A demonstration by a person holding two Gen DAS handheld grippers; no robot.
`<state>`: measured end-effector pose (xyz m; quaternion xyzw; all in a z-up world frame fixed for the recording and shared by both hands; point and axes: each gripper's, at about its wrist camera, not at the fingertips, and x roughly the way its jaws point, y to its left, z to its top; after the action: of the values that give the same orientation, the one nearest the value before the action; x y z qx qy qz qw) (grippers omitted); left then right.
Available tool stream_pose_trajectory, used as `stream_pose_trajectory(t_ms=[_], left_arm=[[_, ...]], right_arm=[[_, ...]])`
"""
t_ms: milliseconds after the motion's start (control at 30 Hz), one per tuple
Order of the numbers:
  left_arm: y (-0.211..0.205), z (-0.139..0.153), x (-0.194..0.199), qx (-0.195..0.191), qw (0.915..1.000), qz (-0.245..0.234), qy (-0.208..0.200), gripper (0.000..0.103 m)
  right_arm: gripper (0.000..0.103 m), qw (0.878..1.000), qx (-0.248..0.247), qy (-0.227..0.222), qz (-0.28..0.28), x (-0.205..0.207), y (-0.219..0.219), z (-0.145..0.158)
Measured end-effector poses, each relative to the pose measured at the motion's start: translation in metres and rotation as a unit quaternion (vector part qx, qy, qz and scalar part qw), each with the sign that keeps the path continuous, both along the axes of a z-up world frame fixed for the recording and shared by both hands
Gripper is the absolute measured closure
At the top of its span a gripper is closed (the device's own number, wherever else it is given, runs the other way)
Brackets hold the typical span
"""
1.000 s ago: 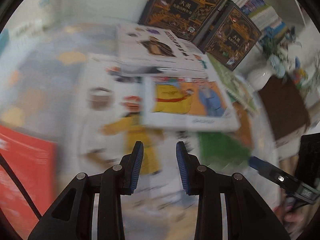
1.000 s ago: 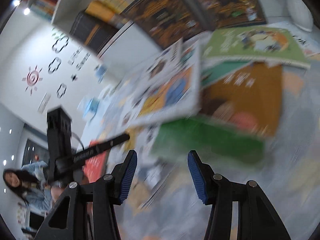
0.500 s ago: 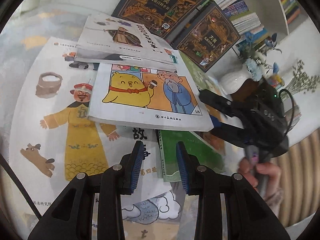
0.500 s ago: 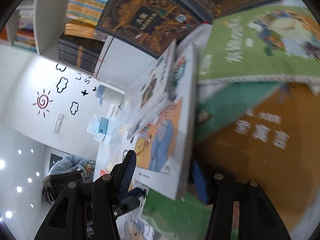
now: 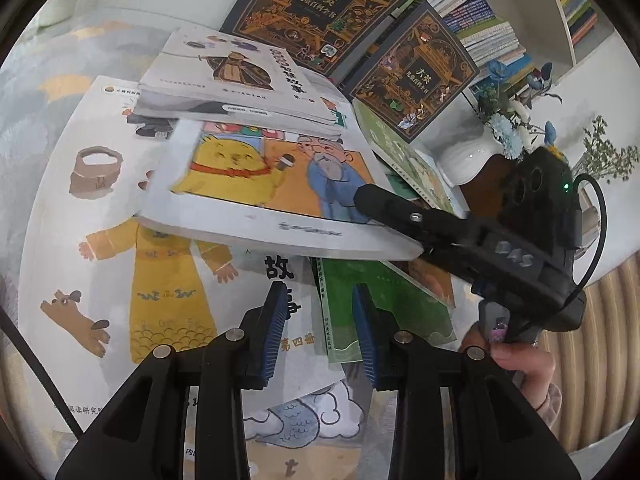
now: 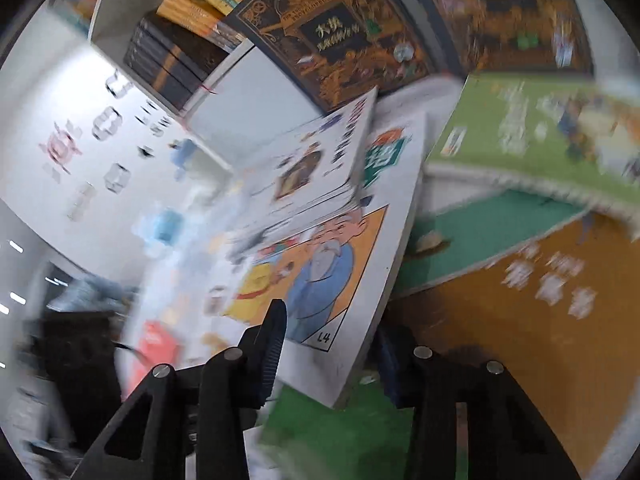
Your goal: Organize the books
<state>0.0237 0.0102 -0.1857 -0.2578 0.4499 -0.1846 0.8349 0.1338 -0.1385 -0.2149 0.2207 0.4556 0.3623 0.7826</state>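
Several picture books lie piled on a pale patterned surface. The white book with a yellow chick and an old man (image 5: 256, 184) (image 6: 320, 272) has its near right corner raised. My right gripper (image 5: 372, 208) (image 6: 328, 344) has that corner between its closing jaws, one finger on the cover, the other under it. A small white book with a cloaked figure (image 5: 240, 76) (image 6: 308, 168) rests on top of it. My left gripper (image 5: 320, 336) hovers over a green book (image 5: 384, 300) and a large white book with a yellow-robed figure (image 5: 120, 240), jaws narrowly apart, nothing between them.
Two dark ornate books (image 5: 328, 8) (image 5: 420, 76) lean against a white bookshelf (image 5: 480, 20). A light green book (image 5: 400, 152) (image 6: 520, 132) and an orange one (image 6: 520, 320) lie to the right. A white vase with flowers (image 5: 468, 156) stands behind. A person's hand (image 5: 520, 364) holds the right gripper.
My right gripper came in from the right and took the chick book's corner between its jaws; that corner has risen. The left gripper swung at first, then stayed.
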Motion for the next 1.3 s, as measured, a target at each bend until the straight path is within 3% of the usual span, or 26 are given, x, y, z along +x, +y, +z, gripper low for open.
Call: stream_pose_trajectory(t_ms=[67, 167, 233, 333, 533, 633, 733, 800, 933, 1067, 1200, 1300], left_arm=[[0.001, -0.001, 0.001, -0.003, 1.0000, -0.002, 0.003, 0.073], [0.002, -0.001, 0.001, -0.003, 1.0000, -0.003, 0.003, 0.073], [0.002, 0.000, 0.001, 0.000, 1.0000, -0.004, 0.003, 0.073], [0.001, 0.001, 0.001, 0.011, 0.9999, -0.007, 0.006, 0.073], [-0.015, 0.016, -0.009, 0.076, 0.9958, -0.039, 0.033, 0.073], [-0.027, 0.040, -0.030, 0.085, 0.9930, -0.082, 0.005, 0.073], [-0.041, 0.071, -0.061, 0.119, 0.9844, -0.112, -0.065, 0.071], [-0.042, 0.079, -0.077, 0.132, 0.9814, -0.113, -0.081, 0.071], [-0.029, 0.069, -0.097, 0.183, 0.9784, -0.069, -0.066, 0.071], [-0.019, 0.040, -0.102, 0.170, 0.9841, -0.045, -0.028, 0.071], [-0.013, 0.018, -0.101, 0.180, 0.9835, -0.004, -0.014, 0.071], [-0.002, 0.024, -0.091, 0.198, 0.9794, 0.034, -0.014, 0.071]], right_arm=[[0.062, 0.998, 0.045, 0.029, 0.025, 0.002, 0.002, -0.006], [0.063, 0.999, 0.039, 0.019, 0.026, -0.001, 0.009, -0.006], [0.081, 0.999, 0.032, 0.017, 0.012, -0.003, 0.009, -0.007], [0.087, 0.997, 0.065, 0.036, 0.001, -0.002, 0.002, -0.016], [0.089, 0.996, 0.076, 0.041, -0.009, -0.014, 0.002, -0.015], [0.089, 0.997, 0.071, 0.032, -0.009, -0.031, -0.001, -0.008], [0.089, 0.997, 0.069, 0.034, -0.010, -0.058, -0.012, -0.004], [0.089, 0.998, 0.059, 0.024, -0.009, -0.085, -0.026, 0.001], [0.090, 0.999, 0.051, 0.008, 0.003, -0.140, -0.055, 0.011], [0.090, 1.000, -0.002, -0.021, 0.003, -0.202, -0.091, 0.022], [0.081, 0.997, -0.039, -0.025, -0.056, -0.212, -0.123, 0.010], [0.052, 0.996, -0.007, -0.002, -0.090, -0.201, -0.137, 0.001]])
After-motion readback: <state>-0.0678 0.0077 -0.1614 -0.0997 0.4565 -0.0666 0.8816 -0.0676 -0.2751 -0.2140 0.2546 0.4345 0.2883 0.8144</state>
